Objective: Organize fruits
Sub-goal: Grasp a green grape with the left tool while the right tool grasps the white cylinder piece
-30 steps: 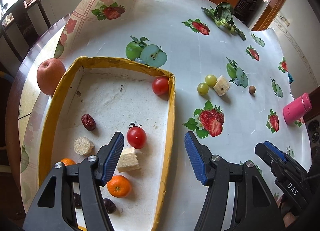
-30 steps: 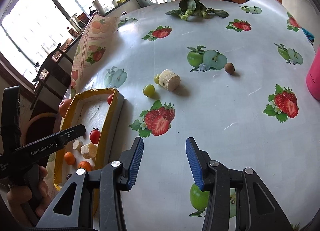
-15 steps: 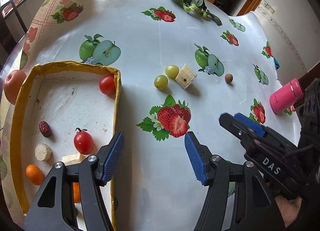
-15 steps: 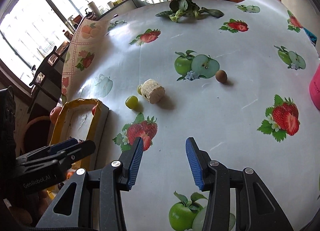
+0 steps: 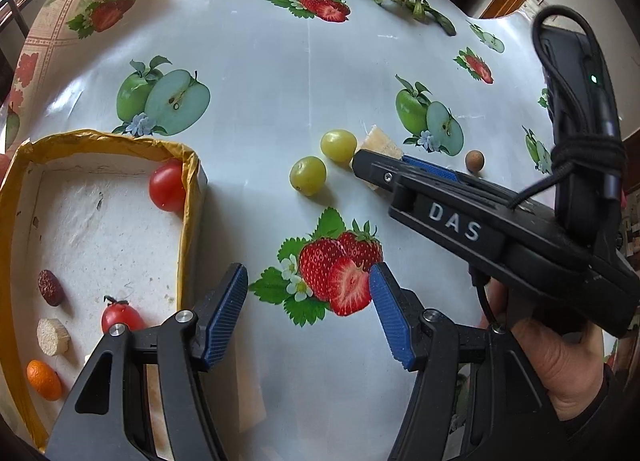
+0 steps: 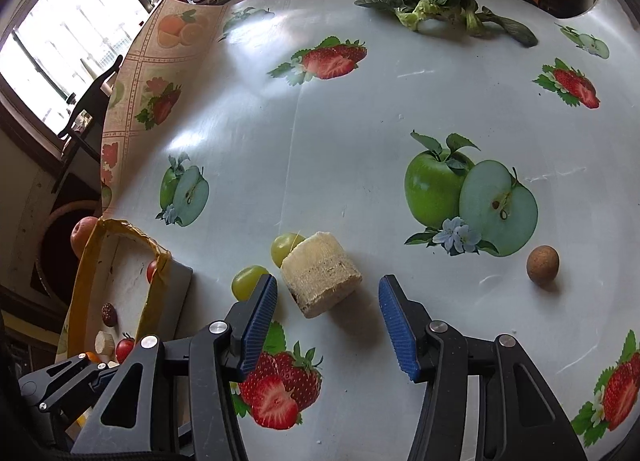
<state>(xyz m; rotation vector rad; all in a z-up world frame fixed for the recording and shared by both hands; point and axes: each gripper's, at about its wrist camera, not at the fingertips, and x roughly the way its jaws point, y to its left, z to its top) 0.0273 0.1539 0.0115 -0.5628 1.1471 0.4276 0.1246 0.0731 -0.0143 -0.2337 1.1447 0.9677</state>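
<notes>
Two green grapes (image 5: 322, 160) lie on the table (image 6: 360, 109), just beside a pale cut chunk (image 6: 320, 274), perhaps sugarcane or banana, though the view is too coarse to be sure. In the right wrist view the right hand-held gripper (image 6: 327, 321) hovers low over that chunk with its blue pads spread wide; the chunk sits between the fingertips without touching either. One grape is at ten o'clock from the chunk, the other at nine o'clock, by the left pad. A small brown round fruit (image 6: 542, 265) rests apart at three o'clock.

In the left wrist view the left hand-held gripper (image 5: 308, 315) is likewise spread, holding nothing, above a printed strawberry. At nine o'clock from it stands the yellow-rimmed tray (image 5: 100, 141), holding two cherry tomatoes (image 5: 167, 186), a red date (image 5: 50, 287), a pale slice (image 5: 53, 336) and a small orange (image 5: 43, 379). Leafy greens (image 6: 436, 1) lie at twelve o'clock, far across the table.
</notes>
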